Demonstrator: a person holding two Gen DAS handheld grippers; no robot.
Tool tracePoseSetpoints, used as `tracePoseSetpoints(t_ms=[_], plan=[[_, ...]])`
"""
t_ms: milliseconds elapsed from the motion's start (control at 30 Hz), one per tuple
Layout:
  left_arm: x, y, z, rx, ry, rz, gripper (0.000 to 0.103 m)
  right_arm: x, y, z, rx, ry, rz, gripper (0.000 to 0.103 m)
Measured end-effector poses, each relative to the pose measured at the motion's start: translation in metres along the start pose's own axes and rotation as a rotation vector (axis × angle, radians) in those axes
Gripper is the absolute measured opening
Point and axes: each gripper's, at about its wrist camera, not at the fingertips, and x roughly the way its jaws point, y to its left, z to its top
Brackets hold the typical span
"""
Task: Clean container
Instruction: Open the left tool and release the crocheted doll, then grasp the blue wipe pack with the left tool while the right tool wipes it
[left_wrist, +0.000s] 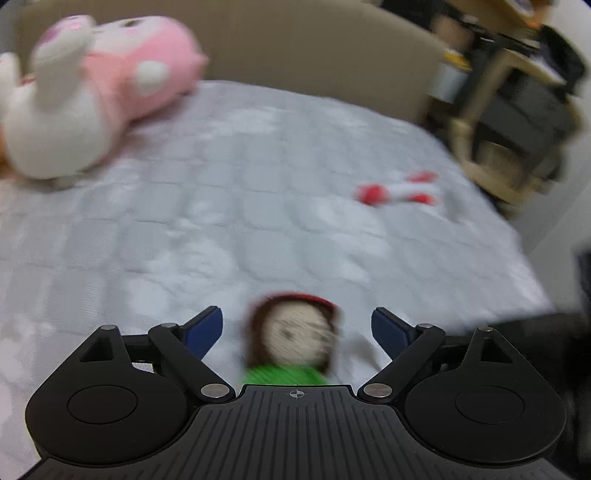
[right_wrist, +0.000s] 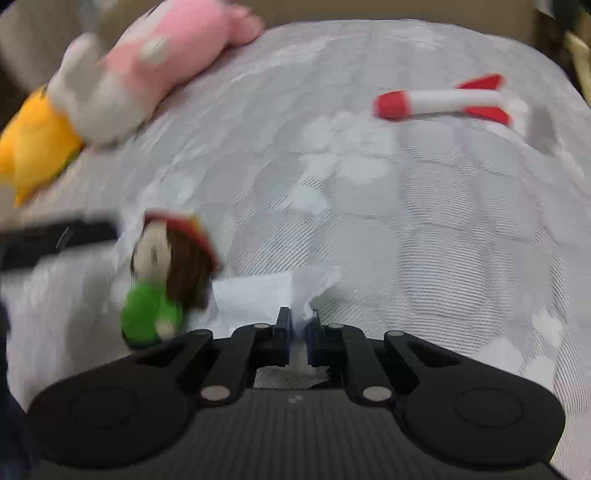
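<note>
A small doll (left_wrist: 291, 339) with brown hair, a red hat and a green body lies on the bed, blurred. My left gripper (left_wrist: 297, 312) is open, its blue pads standing well apart on either side of the doll's head without touching it. In the right wrist view the same doll (right_wrist: 173, 266) lies to the left, with a dark blurred bar (right_wrist: 55, 240), probably the left gripper, beside it. My right gripper (right_wrist: 299, 314) is shut on a thin white sheet (right_wrist: 258, 291), cloth or bag, that lies crumpled on the cover. No container shows in either view.
A grey quilted bed cover (left_wrist: 258, 184) fills both views. A pink and white plush (left_wrist: 92, 92) and a yellow plush (right_wrist: 33, 140) lie at the far left. A red and white toy rocket (right_wrist: 443, 99) lies to the right. A wooden shelf (left_wrist: 517, 110) stands beyond the bed.
</note>
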Motion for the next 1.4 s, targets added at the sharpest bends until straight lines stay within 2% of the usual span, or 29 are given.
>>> tracePoseSetpoints(t_ms=[33,100,200,300,367,400,433,467,567,667,767,800,867,933,1000,1067,1167,1233,1300,1333,1400], plan=[[-0.004,-0.009,-0.006,0.045,0.02,-0.05,0.093,-0.009,-0.006,0.002,0.035,-0.017,0.03,0.009],[-0.007,-0.037,-0.021,0.196,0.068,-0.12,0.093,-0.027,-0.019,0.004,0.1,-0.037,0.104,0.009],[0.005,-0.081,-0.053,0.447,0.165,-0.157,0.093,-0.044,-0.036,0.002,0.173,-0.055,0.191,0.009],[0.027,-0.113,-0.087,0.657,0.275,-0.142,0.093,-0.044,-0.048,-0.004,0.235,-0.049,0.206,0.009],[0.037,-0.123,-0.103,0.751,0.293,-0.081,0.092,-0.038,-0.051,-0.005,0.247,-0.033,0.19,0.009],[0.038,-0.125,-0.107,0.767,0.286,-0.056,0.089,-0.037,-0.05,-0.005,0.243,-0.032,0.183,0.009],[0.039,-0.123,-0.105,0.752,0.282,-0.046,0.072,-0.036,-0.049,-0.005,0.236,-0.033,0.176,0.009],[0.041,-0.119,-0.098,0.704,0.281,-0.038,0.061,-0.037,-0.049,-0.005,0.23,-0.037,0.177,0.009],[0.047,-0.095,-0.073,0.535,0.251,0.036,0.058,-0.039,-0.046,-0.005,0.21,-0.059,0.179,0.009],[0.048,-0.068,-0.047,0.35,0.19,0.051,0.058,-0.04,-0.042,-0.006,0.172,-0.075,0.143,0.009],[0.053,-0.052,-0.032,0.293,0.119,0.131,0.062,-0.043,-0.038,-0.006,0.14,-0.086,0.128,0.009],[0.057,-0.047,-0.028,0.285,0.118,0.153,0.063,-0.044,-0.036,-0.006,0.136,-0.09,0.133,0.009],[0.065,-0.033,-0.024,0.225,0.158,0.128,0.065,-0.049,-0.03,-0.005,0.141,-0.099,0.179,0.009],[0.066,-0.025,-0.025,0.151,0.223,0.038,0.069,-0.051,-0.021,-0.003,0.142,-0.098,0.262,0.009],[0.063,-0.034,-0.033,0.181,0.246,0.019,0.075,-0.049,-0.007,0.0,0.139,-0.078,0.364,0.009],[0.06,-0.048,-0.045,0.249,0.258,0.026,0.078,-0.035,0.009,0.002,0.119,-0.032,0.404,0.009],[0.066,-0.062,-0.055,0.348,0.267,0.05,0.084,-0.005,0.028,-0.004,0.033,0.037,0.303,0.009],[0.064,-0.065,-0.059,0.382,0.269,0.056,0.085,0.007,0.029,-0.009,-0.019,0.058,0.196,0.009],[0.064,-0.065,-0.058,0.375,0.269,0.047,0.086,0.011,0.022,-0.011,-0.031,0.056,0.122,0.009],[0.063,-0.064,-0.057,0.372,0.269,0.043,0.087,0.012,0.018,-0.009,-0.017,0.053,0.114,0.009],[0.059,-0.06,-0.054,0.354,0.265,0.031,0.088,0.011,0.011,-0.006,0.014,0.048,0.122,0.017]])
